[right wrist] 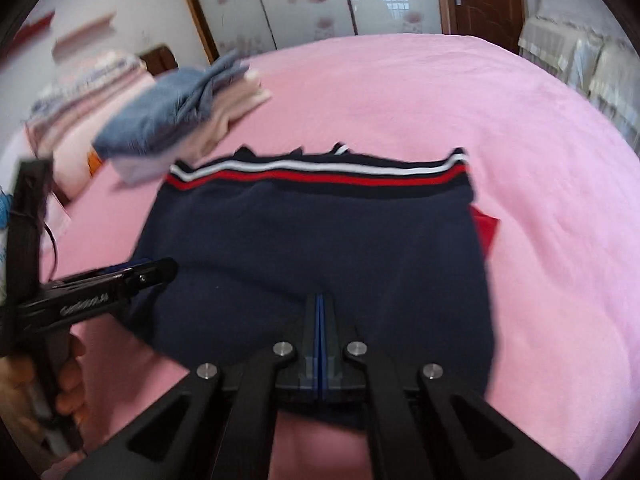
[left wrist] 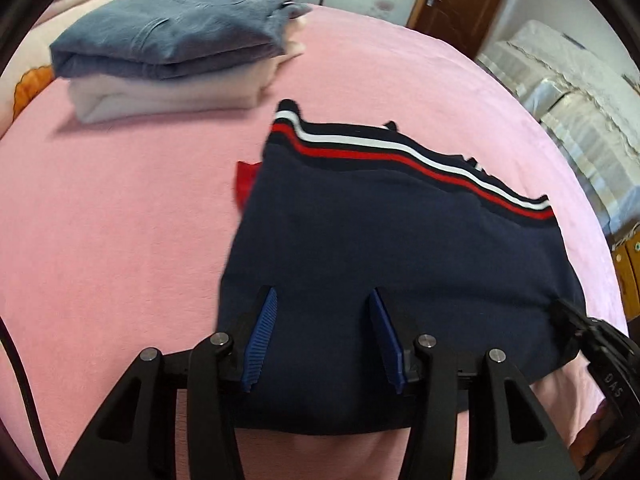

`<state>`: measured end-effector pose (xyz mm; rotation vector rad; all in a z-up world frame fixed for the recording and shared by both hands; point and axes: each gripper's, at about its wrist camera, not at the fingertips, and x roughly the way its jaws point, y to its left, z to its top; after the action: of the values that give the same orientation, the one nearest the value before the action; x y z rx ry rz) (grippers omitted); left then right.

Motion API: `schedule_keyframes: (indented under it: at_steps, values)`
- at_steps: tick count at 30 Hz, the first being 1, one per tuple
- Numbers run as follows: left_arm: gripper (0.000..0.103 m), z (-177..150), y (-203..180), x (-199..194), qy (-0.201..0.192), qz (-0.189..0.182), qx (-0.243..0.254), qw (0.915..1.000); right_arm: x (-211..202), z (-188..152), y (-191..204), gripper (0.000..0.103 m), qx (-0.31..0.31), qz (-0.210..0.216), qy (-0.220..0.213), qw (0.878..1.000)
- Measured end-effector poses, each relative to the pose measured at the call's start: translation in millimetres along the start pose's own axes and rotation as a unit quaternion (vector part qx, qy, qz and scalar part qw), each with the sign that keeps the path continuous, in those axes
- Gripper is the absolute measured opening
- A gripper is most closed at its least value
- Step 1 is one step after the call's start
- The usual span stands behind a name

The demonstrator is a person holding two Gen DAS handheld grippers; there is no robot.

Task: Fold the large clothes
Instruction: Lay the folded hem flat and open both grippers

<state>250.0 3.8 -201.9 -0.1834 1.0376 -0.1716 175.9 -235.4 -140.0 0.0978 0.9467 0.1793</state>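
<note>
Sweater (left wrist: 360, 240) lies folded on the pink bedspread (left wrist: 100, 220), right under both grippers. Left gripper (left wrist: 324, 300): fingers apart, blue pads (left wrist: 260, 336) hovering over the sweater's near edge, nothing pinched between them. Right gripper (right wrist: 319, 300): fingers pressed together over the near-middle of the sweater; can't tell whether any cloth is caught. Sweater is navy, roughly rectangular, with a red and white striped hem on its far edge and a red bit (right wrist: 485, 228) poking out one side. Stack of folded clothes (left wrist: 168, 60), blue-grey on top and pale below, sits beyond the sweater. Right wrist view alone shows the left gripper side-on with a hand (right wrist: 60, 380) on its handle; left wrist view shows a door (left wrist: 460, 0) beyond the sweater.
</note>
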Motion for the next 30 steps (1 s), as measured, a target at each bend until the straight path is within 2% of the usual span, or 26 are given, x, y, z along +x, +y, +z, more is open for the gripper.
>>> schedule_keyframes:
  at_steps: [1,2,3,7,15,18,20,22,25,27,30]
  values:
    - [0.048,-2,4,0,0.001,-0.003,-0.004,1.0000,-6,0,0,0.000,-0.010,-0.023,-0.012,1.000]
    - [0.048,-2,6,0,0.002,-0.006,-0.005,1.0000,-15,-1,-1,0.000,-0.023,-0.083,-0.032,0.996]
    - [0.048,-3,7,1,0.002,-0.008,-0.005,1.0000,-18,-2,0,0.000,-0.027,-0.097,-0.040,0.994]
    - [0.048,6,0,13,0.002,0.001,0.000,1.0000,-6,-5,-28,0.000,0.020,-0.071,-0.008,0.997]
    - [0.048,7,-2,5,0.013,0.000,-0.004,0.9999,-7,-4,-23,0.000,0.051,-0.082,-0.009,0.995]
    - [0.055,7,-3,-6,0.018,0.003,-0.008,0.9998,-18,-4,-27,0.003,0.075,-0.069,-0.004,0.995]
    - [0.064,7,-4,-17,0.015,0.005,-0.014,0.9998,-26,-3,-27,0.003,0.084,-0.067,0.001,0.994]
    - [0.064,8,-7,-28,0.010,0.004,-0.017,0.9998,-35,-1,-22,0.003,0.085,-0.067,0.000,0.994]
    - [0.065,8,-10,-45,0.006,0.010,-0.017,0.9998,-51,0,-16,0.011,0.084,-0.063,-0.010,0.994]
    - [0.065,7,-10,-60,0.003,0.016,-0.018,0.9997,-68,-1,-9,0.025,0.083,-0.060,-0.023,0.994]
    - [0.065,2,-10,-86,-0.011,0.019,-0.022,0.9995,-88,-2,2,0.028,0.077,-0.054,-0.038,0.995]
